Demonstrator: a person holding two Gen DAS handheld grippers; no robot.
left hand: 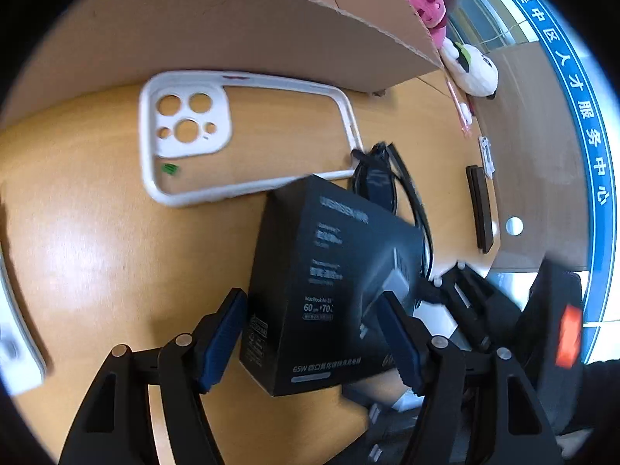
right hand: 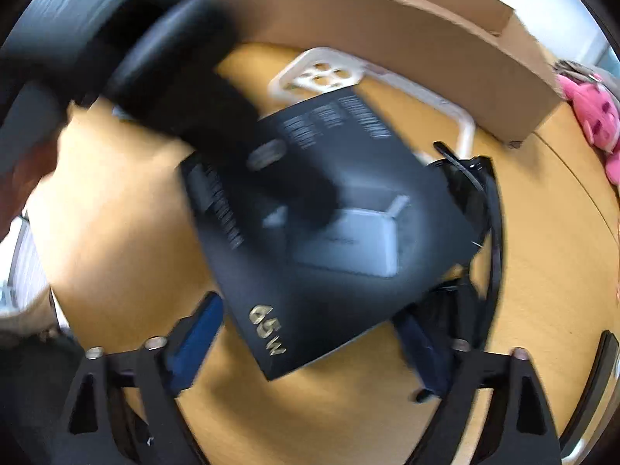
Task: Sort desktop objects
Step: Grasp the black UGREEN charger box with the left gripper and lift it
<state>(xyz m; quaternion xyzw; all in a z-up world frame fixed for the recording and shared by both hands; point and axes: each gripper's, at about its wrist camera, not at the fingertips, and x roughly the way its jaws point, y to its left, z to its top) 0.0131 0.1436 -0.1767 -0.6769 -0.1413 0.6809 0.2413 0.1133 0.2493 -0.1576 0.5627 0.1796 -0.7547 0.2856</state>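
Observation:
A black charger box (left hand: pixel 329 271) marked 65W hangs tilted over the wooden table (left hand: pixel 97 252), with both grippers around it. My left gripper (left hand: pixel 312 296) has its blue pads (left hand: pixel 221 341) on either side of the box; a thin strip of table shows beside the left pad. In the right wrist view the box (right hand: pixel 329 232) fills the gap of my right gripper (right hand: pixel 306 308), and both pads look pressed against its edges, though the view is blurred. A white phone case (left hand: pixel 248 131) and black sunglasses (left hand: pixel 383 182) lie just beyond the box.
An open cardboard box (left hand: pixel 232 31) stands behind the phone case. Pink (left hand: pixel 426 0) and white (left hand: pixel 472 69) plush toys sit to its right. A dark brown bar (left hand: pixel 480 209) lies near the table's right edge. The left hand (right hand: pixel 193 97) shows as a black blur.

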